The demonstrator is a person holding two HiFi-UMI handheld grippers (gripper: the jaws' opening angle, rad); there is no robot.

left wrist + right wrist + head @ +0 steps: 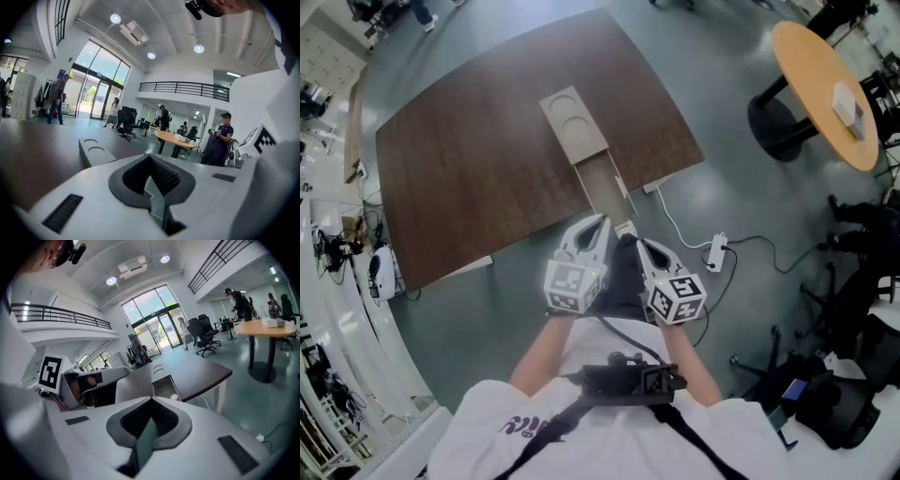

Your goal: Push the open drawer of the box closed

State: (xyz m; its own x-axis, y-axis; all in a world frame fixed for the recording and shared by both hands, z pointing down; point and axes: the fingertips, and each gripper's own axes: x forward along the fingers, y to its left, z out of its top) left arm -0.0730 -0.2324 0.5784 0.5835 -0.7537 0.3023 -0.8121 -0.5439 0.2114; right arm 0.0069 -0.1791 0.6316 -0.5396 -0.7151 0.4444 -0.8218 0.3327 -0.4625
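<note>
A beige box (572, 124) lies on the brown table (469, 178), and its open drawer (605, 192) sticks out toward me as far as the table's near edge. My left gripper (602, 221) hovers just left of the drawer's front end, shut with nothing in it. My right gripper (641, 246) sits a little nearer to me, off the table edge, also shut and empty. The left gripper view shows the box (96, 152) beyond the closed jaws. In the right gripper view the open drawer (164, 384) with its small round knob (174, 397) lies straight ahead, and the left gripper (93, 378) is beside it.
A round wooden table (825, 89) stands at the right. A power strip (716, 251) with a white cable lies on the floor by the table corner. Office chairs and dark gear (844, 375) crowd the lower right. A person (224, 140) stands farther off.
</note>
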